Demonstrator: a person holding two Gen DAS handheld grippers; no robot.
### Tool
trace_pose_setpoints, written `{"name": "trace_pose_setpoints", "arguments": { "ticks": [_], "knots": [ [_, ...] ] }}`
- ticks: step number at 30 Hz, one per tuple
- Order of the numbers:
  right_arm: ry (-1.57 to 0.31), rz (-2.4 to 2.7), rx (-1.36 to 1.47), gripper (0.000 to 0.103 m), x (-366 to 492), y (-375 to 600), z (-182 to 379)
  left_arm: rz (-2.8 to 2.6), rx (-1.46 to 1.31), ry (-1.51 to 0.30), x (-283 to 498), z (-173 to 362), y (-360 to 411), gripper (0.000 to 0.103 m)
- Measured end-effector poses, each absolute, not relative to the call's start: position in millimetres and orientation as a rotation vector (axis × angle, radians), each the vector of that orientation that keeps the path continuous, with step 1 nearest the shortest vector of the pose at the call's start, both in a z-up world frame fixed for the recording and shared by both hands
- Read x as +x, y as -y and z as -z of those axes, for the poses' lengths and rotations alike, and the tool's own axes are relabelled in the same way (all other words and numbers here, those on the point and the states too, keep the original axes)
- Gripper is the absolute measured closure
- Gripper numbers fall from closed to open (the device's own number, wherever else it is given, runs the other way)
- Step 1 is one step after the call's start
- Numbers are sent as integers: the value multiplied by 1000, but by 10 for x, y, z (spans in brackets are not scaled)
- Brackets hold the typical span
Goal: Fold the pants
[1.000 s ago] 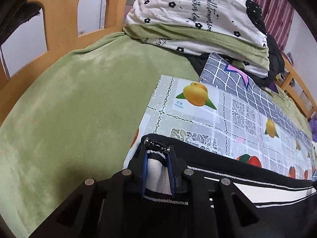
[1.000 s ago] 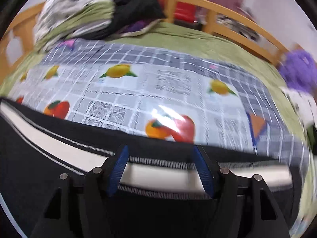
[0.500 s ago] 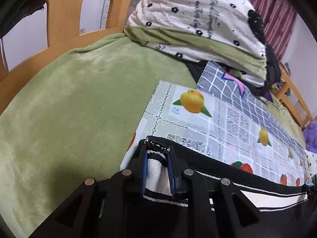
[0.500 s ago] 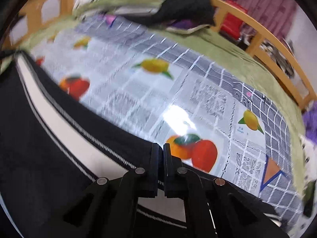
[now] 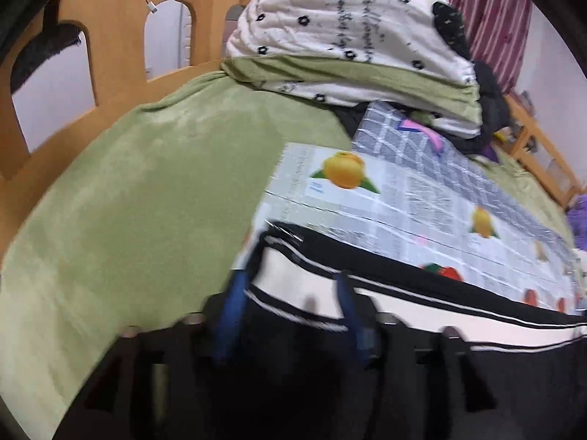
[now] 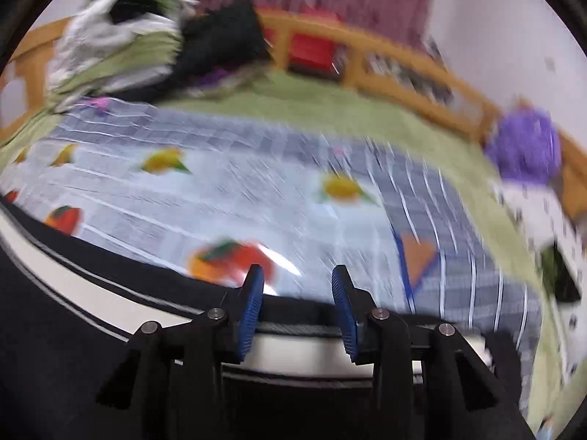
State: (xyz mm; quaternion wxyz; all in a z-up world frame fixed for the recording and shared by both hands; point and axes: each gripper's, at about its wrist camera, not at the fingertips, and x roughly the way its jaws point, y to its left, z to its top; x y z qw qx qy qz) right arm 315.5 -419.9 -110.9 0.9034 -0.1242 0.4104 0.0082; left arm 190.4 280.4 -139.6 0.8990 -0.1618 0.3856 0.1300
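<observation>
Pants [image 5: 422, 293], black with a white side stripe, lay flat along the near edge of the fruit-print mat [image 5: 422, 198] on the green blanket [image 5: 146, 198]. A second before, the left gripper [image 5: 290, 289] had pinched the stripe's end into a narrow bunch between its blue pads; that grip was gone. Its jaws had just been opening and stood at a middling width, the stripe end spread loose between them with no pad pressing on it, as far as the blur let one judge. The cloth corner, formerly lifted and gathered, had dropped back onto the mat's edge.

The right gripper [image 6: 298, 293] had gone from wide to fully shut half a second earlier, and its jaws had just been opening again to a narrow gap. They sat over the far edge of the pants [image 6: 73, 311], the white stripe running beneath and behind the pads [image 6: 253, 304], which did not clamp it. Its view had swung back from the slanted angle of half a second before to roughly the earlier framing, heavily blurred.

Behind the mat, the quilt pile [image 5: 348, 36] and the wooden bed rail [image 6: 403, 62] kept their places. A purple fluffy thing [image 6: 521, 146] sat at the right.
</observation>
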Motion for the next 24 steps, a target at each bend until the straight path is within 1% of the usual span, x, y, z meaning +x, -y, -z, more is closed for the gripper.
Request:
{"name": "trace_pose_setpoints", "arguments": {
  "ticks": [1, 2, 3, 4, 5, 8, 9, 11, 13, 14, 15, 17, 20, 24],
  "knots": [
    [-911, 17, -249, 74, 3264, 4288, 1267, -258, -333, -804, 1909, 1443, -2765, 46],
    [-946, 33, -249, 77, 3343, 4341, 1427, -262, -311, -828, 1943, 1532, -2716, 46],
    [-960, 34, -232, 77, 3399, 4369, 1552, -276, -295, -849, 1977, 1595, -2686, 46],
    [-927, 46, -214, 77, 3408, 4379, 1582, -296, -285, -882, 2021, 1687, -2672, 47],
    [-893, 83, -211, 77, 3434, 4340, 1572, -301, -282, -882, 2026, 1706, -2662, 47],
    [-916, 167, -203, 77, 3552, 4279, 1546, -290, -297, -892, 1985, 1579, -2645, 46],
    [-920, 175, -197, 78, 3537, 4240, 1504, -280, -318, -887, 1939, 1516, -2648, 46],
    [-898, 159, -141, 78, 3398, 4199, 1306, -265, -341, -866, 1810, 1368, -2634, 46],
    [-857, 125, -106, 72, 3167, 4116, 1093, -258, -337, -851, 1680, 1227, -2578, 46],
    [-835, 127, -104, 59, 3011, 4042, 969, -251, -332, -841, 1585, 1148, -2526, 46],
    [-825, 134, -106, 50, 2883, 3974, 890, -244, -332, -834, 1531, 1101, -2501, 46],
    [-791, 95, -78, 50, 2467, 3845, 671, -212, -339, -819, 1345, 970, -2394, 46],
    [-810, 80, -50, 50, 2018, 3652, 473, -171, -337, -839, 1162, 797, -2241, 46],
    [-797, 82, 75, 50, 1504, 3488, 357, -132, -264, -842, 914, 427, -2019, 47]
  ]
}}
